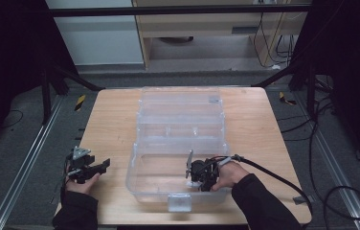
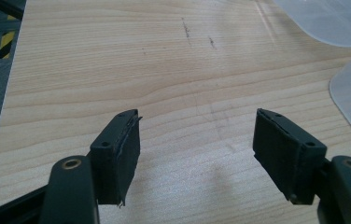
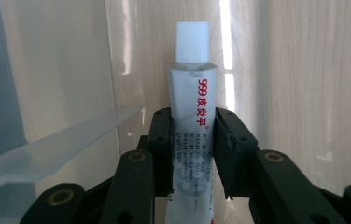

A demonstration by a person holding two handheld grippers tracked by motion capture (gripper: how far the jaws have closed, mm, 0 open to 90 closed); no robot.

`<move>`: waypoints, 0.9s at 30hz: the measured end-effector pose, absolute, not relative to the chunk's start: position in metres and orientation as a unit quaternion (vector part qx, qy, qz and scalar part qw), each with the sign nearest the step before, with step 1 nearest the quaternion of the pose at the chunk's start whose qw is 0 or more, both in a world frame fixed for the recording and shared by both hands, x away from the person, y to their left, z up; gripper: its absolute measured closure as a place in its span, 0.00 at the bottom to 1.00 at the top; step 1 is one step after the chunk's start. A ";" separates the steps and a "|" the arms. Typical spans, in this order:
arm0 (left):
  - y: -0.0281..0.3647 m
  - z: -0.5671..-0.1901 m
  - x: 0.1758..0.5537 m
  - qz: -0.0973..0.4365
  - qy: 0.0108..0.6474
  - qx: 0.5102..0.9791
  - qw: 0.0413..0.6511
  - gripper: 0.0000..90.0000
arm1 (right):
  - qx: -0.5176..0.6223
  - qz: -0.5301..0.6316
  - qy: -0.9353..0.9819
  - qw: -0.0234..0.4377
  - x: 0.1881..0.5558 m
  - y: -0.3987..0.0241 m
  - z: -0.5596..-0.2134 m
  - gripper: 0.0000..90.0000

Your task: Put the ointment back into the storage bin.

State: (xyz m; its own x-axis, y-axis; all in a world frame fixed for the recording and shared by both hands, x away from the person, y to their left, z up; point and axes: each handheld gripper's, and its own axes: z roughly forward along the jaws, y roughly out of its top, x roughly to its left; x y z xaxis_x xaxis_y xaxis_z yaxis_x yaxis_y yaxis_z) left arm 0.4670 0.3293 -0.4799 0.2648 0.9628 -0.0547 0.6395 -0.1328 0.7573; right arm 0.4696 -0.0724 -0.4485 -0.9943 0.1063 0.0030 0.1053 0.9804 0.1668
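The place looks like a lab or test room. A bare wooden table (image 1: 116, 124) stands on grey carpet between metal floor rails (image 1: 25, 163), black curtains hang at both sides, and loose cables (image 1: 331, 191) trail across the floor at right.

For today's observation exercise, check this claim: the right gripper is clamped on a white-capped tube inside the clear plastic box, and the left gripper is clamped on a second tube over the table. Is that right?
Not quite. The left gripper holds nothing: the left gripper view shows its jaws wide apart over the bare wooden table. The rest stands: the right gripper is clamped on the white-capped tube inside the clear plastic box.
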 end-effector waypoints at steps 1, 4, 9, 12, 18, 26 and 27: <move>0.329 -0.480 0.467 0.233 0.560 0.716 0.347 0.35 | 0.055 0.082 0.995 0.001 0.469 -0.072 -0.449 0.76; 0.329 -0.480 0.467 0.234 0.559 0.715 0.348 0.35 | 0.055 0.081 0.995 -0.003 0.470 -0.073 -0.450 0.75; 0.329 -0.480 0.467 0.233 0.559 0.716 0.347 0.35 | 0.064 0.085 0.994 0.001 0.470 -0.075 -0.446 0.74; 0.329 -0.480 0.467 0.234 0.559 0.715 0.348 0.35 | 0.066 0.090 0.994 0.007 0.470 -0.077 -0.443 0.73; 0.329 -0.480 0.467 0.233 0.559 0.716 0.348 0.35 | 0.086 0.123 0.988 0.022 0.469 -0.083 -0.427 0.67; 0.328 -0.480 0.467 0.229 0.559 0.718 0.347 0.35 | 0.132 0.195 0.971 0.051 0.468 -0.103 -0.406 0.62; 0.328 -0.480 0.467 0.229 0.559 0.718 0.347 0.35 | 0.138 0.204 0.968 0.054 0.467 -0.105 -0.404 0.61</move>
State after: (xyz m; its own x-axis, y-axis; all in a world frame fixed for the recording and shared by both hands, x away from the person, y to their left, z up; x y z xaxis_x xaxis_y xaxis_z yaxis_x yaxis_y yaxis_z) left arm 0.4668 0.3284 -0.4799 0.2703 0.9610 -0.0582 0.6429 -0.1352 0.7539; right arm 0.4673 -0.1048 -0.4043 -0.9561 0.2888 -0.0490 0.2445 0.8789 0.4096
